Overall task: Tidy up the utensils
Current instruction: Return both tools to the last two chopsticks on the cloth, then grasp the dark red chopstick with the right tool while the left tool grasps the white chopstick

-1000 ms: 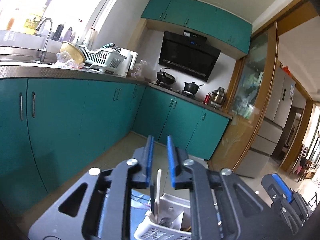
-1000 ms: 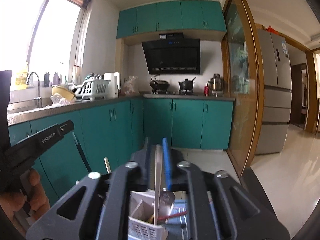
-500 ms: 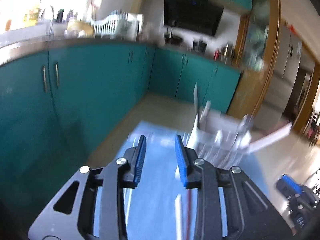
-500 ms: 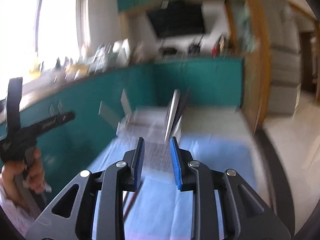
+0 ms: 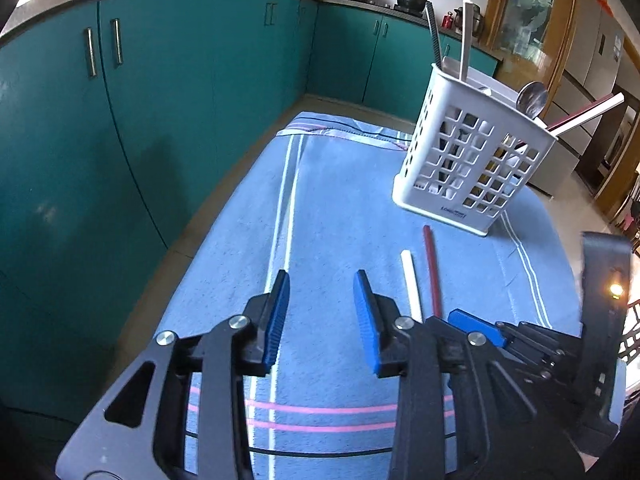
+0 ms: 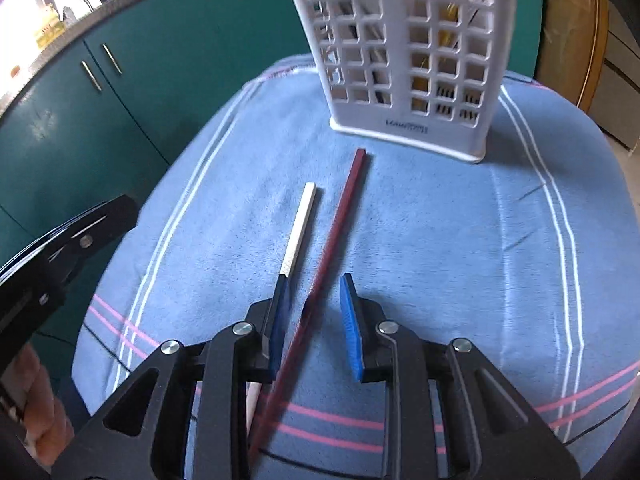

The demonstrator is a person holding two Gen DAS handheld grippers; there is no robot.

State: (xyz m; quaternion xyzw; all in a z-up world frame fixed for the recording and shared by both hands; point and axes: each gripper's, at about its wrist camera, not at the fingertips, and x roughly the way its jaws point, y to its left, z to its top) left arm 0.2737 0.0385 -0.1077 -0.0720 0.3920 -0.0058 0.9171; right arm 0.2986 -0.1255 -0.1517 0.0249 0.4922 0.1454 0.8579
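the white basket stands upright on the blue cloth over the table, with a spoon and sticks poking out of its top. in front of the basket, the dark red chopstick and the white chopstick lie side by side on the cloth, apart from each other. the right tool is closing with the red chopstick between its jaws, not yet squeezed, while the left tool is opening over bare cloth, holding nothing.

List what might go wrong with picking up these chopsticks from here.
The right gripper is closing astride the red chopstick, pads not yet touching; the white chopstick lies close beside its left finger and may get nudged or pinched too. The white holder stands just beyond both tips, so a forward push could knock it.
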